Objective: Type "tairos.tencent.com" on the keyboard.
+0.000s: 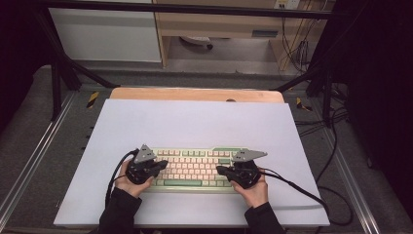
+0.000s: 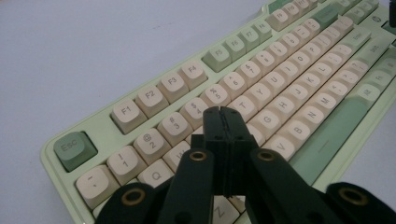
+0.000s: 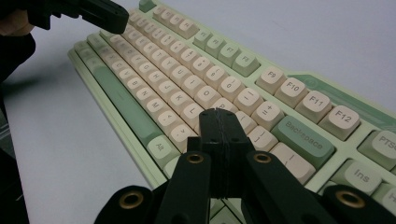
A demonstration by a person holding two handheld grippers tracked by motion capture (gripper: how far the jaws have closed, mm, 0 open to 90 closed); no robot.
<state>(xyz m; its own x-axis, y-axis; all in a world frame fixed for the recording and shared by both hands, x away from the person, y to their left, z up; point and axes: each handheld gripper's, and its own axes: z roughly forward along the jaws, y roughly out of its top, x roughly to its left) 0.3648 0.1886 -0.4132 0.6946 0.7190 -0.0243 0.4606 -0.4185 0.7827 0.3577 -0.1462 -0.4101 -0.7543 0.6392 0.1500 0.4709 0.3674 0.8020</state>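
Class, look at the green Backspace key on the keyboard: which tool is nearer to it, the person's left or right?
Right. The right tool, shut, hovers just beside the Backspace key; the left tool, also shut, sits over the keyboard's Esc end.

Keyboard [image 2: 261, 79] right end cut off by the left gripper view's edge, keys below Q and Z hidden behind left gripper [image 2: 223, 112], in the high view key legends too small to read, keyboard's lower corners covered by both hands.
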